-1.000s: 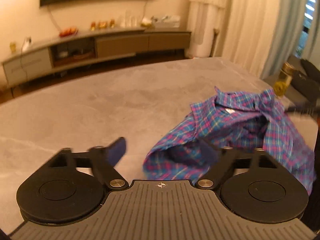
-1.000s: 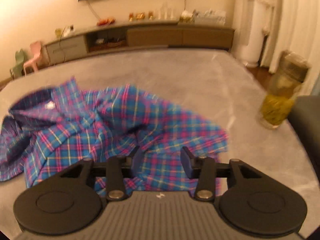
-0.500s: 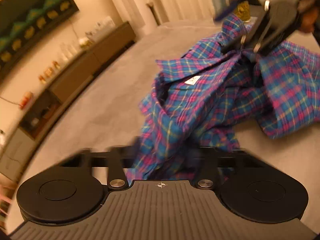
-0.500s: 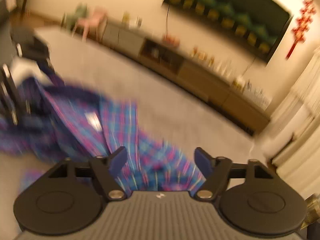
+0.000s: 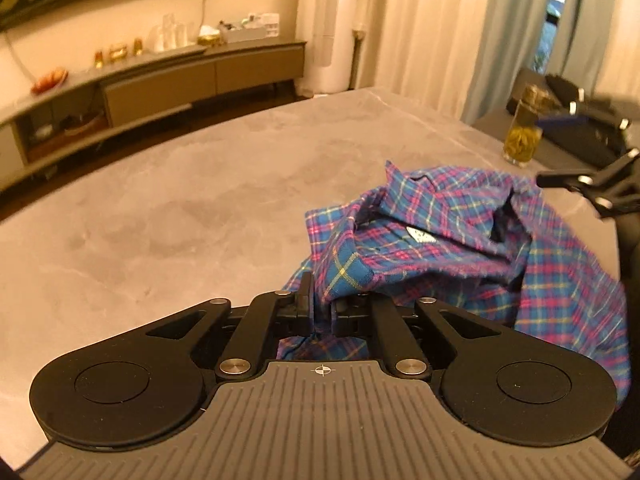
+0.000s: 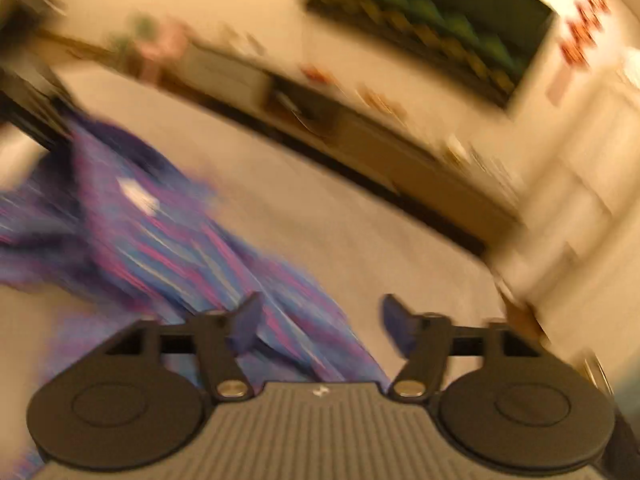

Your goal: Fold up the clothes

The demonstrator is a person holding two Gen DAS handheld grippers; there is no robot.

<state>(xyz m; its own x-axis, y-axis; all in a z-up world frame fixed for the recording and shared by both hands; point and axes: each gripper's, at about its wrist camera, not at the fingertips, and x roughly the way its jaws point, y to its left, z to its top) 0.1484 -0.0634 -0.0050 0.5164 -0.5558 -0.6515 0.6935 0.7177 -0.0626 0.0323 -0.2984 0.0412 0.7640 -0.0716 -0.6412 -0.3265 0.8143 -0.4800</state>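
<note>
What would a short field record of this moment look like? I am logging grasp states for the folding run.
garment: crumpled blue and pink plaid shirt, heaped on the table
surface: grey marbled table
left gripper: shut on a fold of the shirt
right gripper: open, holding nothing, view motion-blurred
nearby: glass jar with yellow-green contents, at the table's far edge, apart from the shirt

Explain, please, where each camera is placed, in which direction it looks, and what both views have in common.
Left wrist: sits on the left gripper, looking forward over the grey table toward the sideboard and curtains; its own jaws are shut on the plaid shirt, and the right gripper shows at the right edge.
Right wrist: sits on the right gripper, tilted and blurred, facing the wall picture; its jaws are open.
Shared: shirt, table, sideboard.
</note>
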